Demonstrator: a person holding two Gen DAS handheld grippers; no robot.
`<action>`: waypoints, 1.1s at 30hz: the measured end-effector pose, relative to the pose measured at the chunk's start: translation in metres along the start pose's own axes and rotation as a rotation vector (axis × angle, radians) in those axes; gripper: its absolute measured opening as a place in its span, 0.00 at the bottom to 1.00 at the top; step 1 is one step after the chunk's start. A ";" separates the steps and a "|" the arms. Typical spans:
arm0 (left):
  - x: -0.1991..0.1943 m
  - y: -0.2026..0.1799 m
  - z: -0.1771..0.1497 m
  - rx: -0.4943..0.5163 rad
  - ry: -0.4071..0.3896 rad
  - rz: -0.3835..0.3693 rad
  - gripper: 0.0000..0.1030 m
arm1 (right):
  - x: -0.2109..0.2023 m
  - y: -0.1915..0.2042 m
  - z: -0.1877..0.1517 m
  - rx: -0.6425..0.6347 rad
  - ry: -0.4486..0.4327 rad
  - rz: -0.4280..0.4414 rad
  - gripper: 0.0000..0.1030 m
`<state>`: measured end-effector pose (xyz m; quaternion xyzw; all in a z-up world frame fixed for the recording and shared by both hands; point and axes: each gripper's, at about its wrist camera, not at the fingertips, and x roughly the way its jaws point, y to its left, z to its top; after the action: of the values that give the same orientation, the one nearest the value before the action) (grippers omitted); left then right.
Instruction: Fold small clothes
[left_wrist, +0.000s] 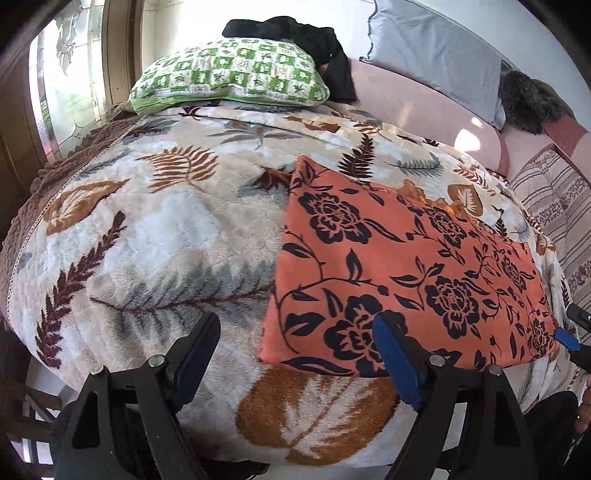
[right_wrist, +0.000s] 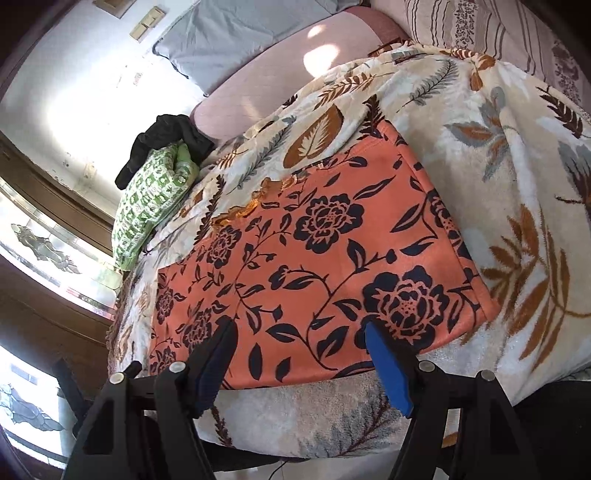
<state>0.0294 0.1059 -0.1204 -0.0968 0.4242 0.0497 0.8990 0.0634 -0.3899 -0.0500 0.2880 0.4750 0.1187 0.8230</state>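
An orange garment with dark blue flowers (left_wrist: 388, 258) lies flat as a folded rectangle on a leaf-patterned blanket (left_wrist: 147, 229). In the left wrist view my left gripper (left_wrist: 295, 325) hovers open at the garment's near left corner, nothing between its fingers. One blue pad (left_wrist: 395, 358) is over the cloth and the other finger is over the blanket. My right gripper (left_wrist: 572, 326) shows at the garment's near right corner. In the right wrist view the garment (right_wrist: 314, 258) fills the middle, and my right gripper (right_wrist: 300, 326) stands open above its near edge, holding nothing.
A green patterned pillow (left_wrist: 229, 74) with a black garment (left_wrist: 314, 40) on it lies at the far end of the bed. A grey pillow (left_wrist: 436, 48) and striped bedding (left_wrist: 554, 206) lie to the right. A window (left_wrist: 62, 74) is at the left.
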 end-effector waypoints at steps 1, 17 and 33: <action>0.000 0.004 -0.001 -0.006 0.003 0.008 0.82 | 0.002 0.002 0.001 0.007 0.005 0.024 0.73; 0.036 0.027 -0.008 -0.148 0.174 -0.084 0.20 | 0.053 -0.048 0.003 0.164 0.080 0.102 0.74; 0.002 -0.039 0.045 0.116 -0.026 0.013 0.58 | 0.036 -0.008 0.030 0.006 0.082 0.114 0.76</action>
<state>0.0709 0.0770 -0.0888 -0.0409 0.4152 0.0323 0.9083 0.1075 -0.3906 -0.0692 0.3118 0.4916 0.1759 0.7938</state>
